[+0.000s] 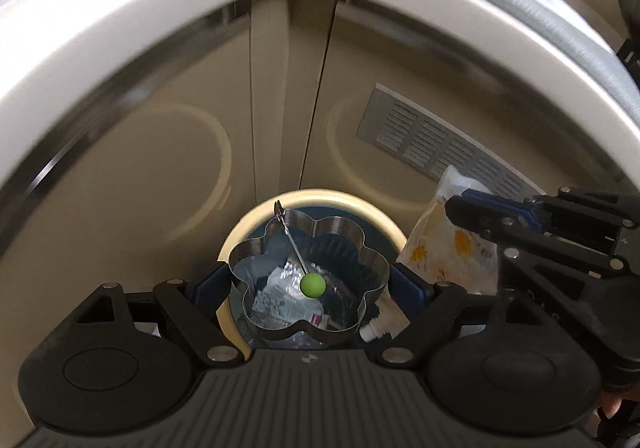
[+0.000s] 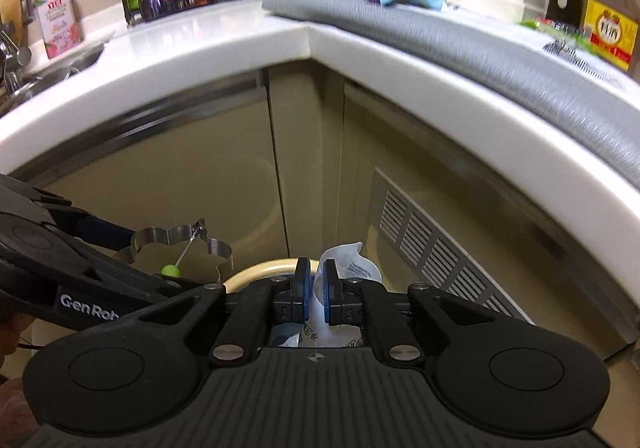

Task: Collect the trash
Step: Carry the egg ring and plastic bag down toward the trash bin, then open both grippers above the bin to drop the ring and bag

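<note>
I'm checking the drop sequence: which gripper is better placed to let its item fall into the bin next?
Left. The left gripper holds the flower-shaped metal mold directly above the bin; the right gripper pinches the plastic wrapper off beside the rim.

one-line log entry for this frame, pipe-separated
left gripper: shut on flower-shaped metal mould | right gripper: shut on plastic wrapper | both over trash bin

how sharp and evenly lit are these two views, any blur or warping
Left wrist view: fisheye bows the counter edge into an arch, top corners smeared, flower mold crisp. Right wrist view: same bowing, bottles soft, glare on the countertop, cabinets dim.
</note>
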